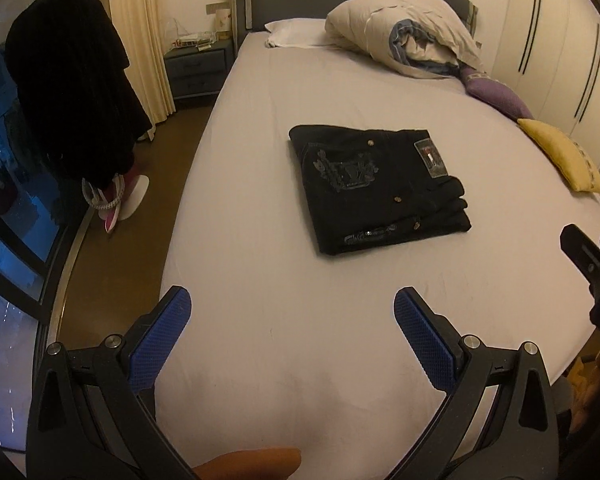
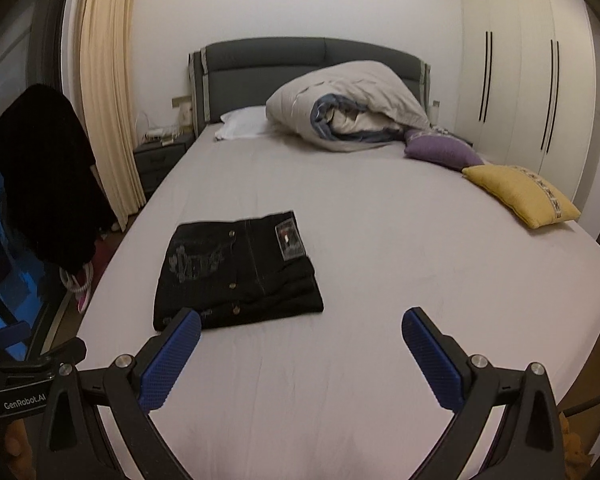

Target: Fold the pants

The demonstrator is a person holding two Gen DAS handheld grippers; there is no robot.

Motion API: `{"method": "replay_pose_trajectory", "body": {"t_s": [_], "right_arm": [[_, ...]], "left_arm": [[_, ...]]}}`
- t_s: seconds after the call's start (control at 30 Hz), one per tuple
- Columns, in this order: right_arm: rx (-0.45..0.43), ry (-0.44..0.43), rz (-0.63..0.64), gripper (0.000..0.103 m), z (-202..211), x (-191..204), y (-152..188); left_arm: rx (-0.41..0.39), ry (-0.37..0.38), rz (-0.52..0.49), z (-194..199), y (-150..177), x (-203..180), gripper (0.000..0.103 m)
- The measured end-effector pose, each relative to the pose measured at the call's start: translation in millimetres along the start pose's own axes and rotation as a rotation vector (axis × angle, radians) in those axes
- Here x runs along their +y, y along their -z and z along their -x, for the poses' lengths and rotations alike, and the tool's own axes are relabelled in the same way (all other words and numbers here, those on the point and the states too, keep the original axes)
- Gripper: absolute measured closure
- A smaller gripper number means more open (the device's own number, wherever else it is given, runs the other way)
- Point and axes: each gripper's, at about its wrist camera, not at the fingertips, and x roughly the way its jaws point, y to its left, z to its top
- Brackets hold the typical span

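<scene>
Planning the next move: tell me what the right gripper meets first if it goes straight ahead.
Probably bare bedsheet: the open right gripper points past the folded pants, which lie left of its line. Depth is unclear.

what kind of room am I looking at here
Almost certainly a bedroom in a home. A large bed with a grey padded headboard fills the view, with a bundled duvet on it. A nightstand stands beside it and built-in wardrobes line the wall. Folded black pants lie on the sheet.
</scene>
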Motion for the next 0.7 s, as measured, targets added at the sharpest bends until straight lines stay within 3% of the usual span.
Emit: {"method": "replay_pose_trajectory", "body": {"t_s": [0.7], "right_arm": [[0.067, -0.005, 0.002, 0.0, -4, 4, 5]], "left_arm": [[0.036, -0.017, -0.001, -14, 3, -4, 0.0]]}}
